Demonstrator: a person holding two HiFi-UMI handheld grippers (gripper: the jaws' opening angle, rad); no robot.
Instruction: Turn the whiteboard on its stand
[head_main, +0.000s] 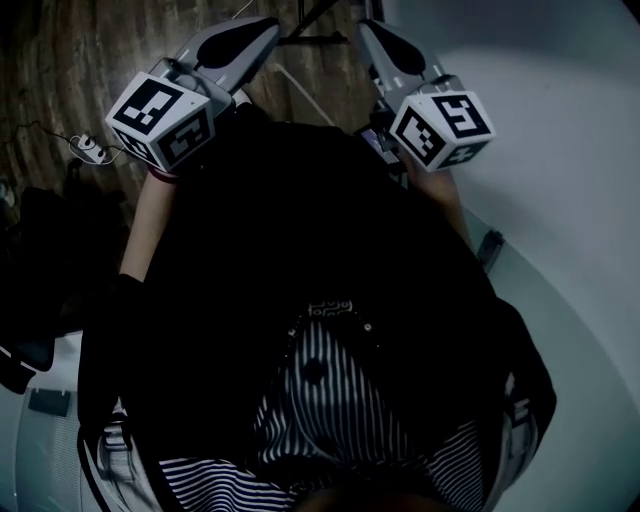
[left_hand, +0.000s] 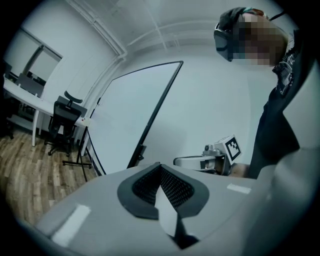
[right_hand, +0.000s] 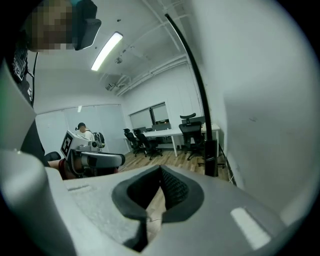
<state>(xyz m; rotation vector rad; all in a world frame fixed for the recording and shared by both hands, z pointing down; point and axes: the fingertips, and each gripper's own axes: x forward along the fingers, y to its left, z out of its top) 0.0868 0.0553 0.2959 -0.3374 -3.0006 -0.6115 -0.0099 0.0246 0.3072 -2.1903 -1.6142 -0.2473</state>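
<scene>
Beyond whiteboard (left_hand: 131, 115): desk (left_hand: 22, 97), office chair (left_hand: 66, 114).

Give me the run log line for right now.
left gripper: shut, empty | right gripper: shut, empty | whiteboard: upright, not gripped

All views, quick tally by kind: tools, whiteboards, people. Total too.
tools: 2, left tool and right tool
whiteboard: 1
people: 2, the one holding the tools and a person by the far desks
total: 5
</scene>
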